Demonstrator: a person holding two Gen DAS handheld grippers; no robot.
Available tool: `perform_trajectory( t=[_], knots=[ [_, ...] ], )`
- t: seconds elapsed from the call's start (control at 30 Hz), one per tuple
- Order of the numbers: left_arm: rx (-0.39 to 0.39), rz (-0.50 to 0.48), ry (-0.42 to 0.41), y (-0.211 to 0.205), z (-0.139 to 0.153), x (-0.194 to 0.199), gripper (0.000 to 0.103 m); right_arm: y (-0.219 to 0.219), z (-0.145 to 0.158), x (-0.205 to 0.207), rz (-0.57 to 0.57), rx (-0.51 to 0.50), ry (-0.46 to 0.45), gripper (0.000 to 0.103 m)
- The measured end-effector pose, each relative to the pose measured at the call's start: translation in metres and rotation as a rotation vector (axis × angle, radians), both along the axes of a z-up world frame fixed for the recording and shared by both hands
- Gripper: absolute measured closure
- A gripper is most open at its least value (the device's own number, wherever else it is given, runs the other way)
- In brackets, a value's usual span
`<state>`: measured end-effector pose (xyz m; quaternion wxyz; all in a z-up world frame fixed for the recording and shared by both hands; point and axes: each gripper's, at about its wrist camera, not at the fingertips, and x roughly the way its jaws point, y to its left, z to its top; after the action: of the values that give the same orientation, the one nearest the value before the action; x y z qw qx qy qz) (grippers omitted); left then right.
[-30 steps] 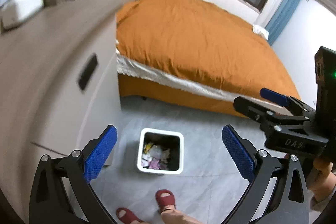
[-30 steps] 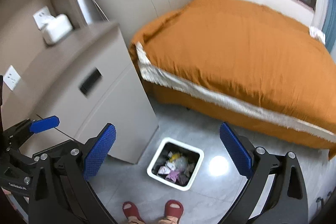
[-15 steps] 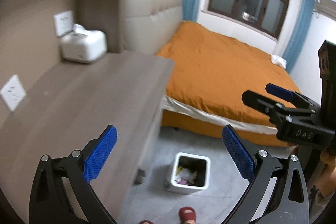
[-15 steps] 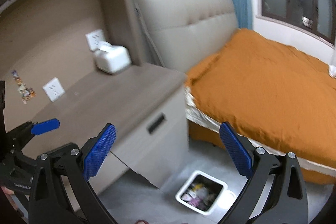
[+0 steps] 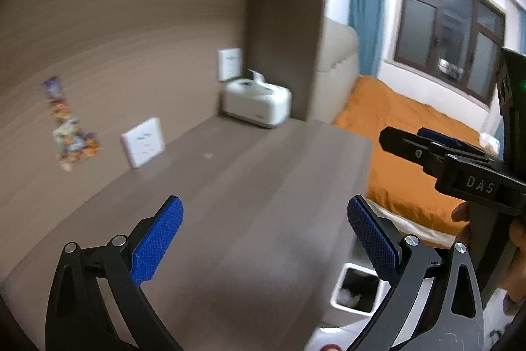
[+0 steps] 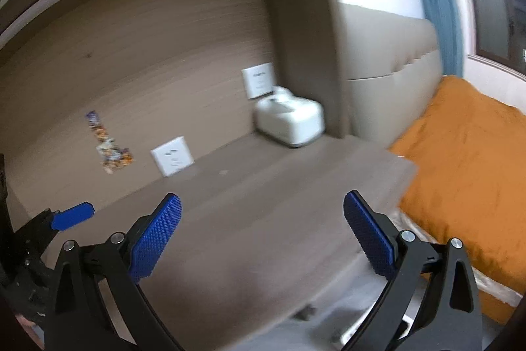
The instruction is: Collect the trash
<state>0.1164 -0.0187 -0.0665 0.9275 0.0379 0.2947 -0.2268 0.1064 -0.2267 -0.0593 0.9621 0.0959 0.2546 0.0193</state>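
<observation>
My left gripper (image 5: 263,219) is open and empty above the brown desk top (image 5: 250,186). My right gripper (image 6: 261,219) is open and empty above the same desk top (image 6: 263,203); it also shows at the right of the left wrist view (image 5: 427,143). The white trash bin (image 5: 356,291), with crumpled paper inside, stands on the floor below the desk edge, partly hidden by my left gripper's right finger. A tiny speck (image 5: 208,155) lies on the desk. No trash is held.
A white tissue box (image 5: 257,102) sits at the desk's back corner (image 6: 289,120). Wall sockets (image 5: 143,142) and a colourful sticker strip (image 5: 69,127) are on the back panel. The orange bed (image 6: 466,170) lies to the right, with a window (image 5: 450,41) beyond.
Both views have swung upward from the floor and bin to the desk top and back panel. The bin has dropped to the bottom edge of the left view and out of the right view.
</observation>
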Motion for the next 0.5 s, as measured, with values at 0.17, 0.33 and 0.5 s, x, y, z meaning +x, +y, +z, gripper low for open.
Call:
perform_trajectory(
  t=[0.17, 0.33, 0.5],
  knots=[
    [-0.012, 0.081, -0.030, 0.054, 0.008, 0.004, 0.005, 0.051, 0.010, 0.018, 0.076, -0.043, -0.015, 0.005],
    [-0.020, 0.130, -0.026, 0.095, 0.011, 0.008, 0.005, 0.089, 0.019, 0.027, 0.111, -0.062, -0.032, 0.005],
    [-0.048, 0.154, 0.009, 0.125, 0.009, 0.014, 0.005, 0.111, 0.017, 0.030, 0.115, -0.065, -0.030, 0.005]
  ],
)
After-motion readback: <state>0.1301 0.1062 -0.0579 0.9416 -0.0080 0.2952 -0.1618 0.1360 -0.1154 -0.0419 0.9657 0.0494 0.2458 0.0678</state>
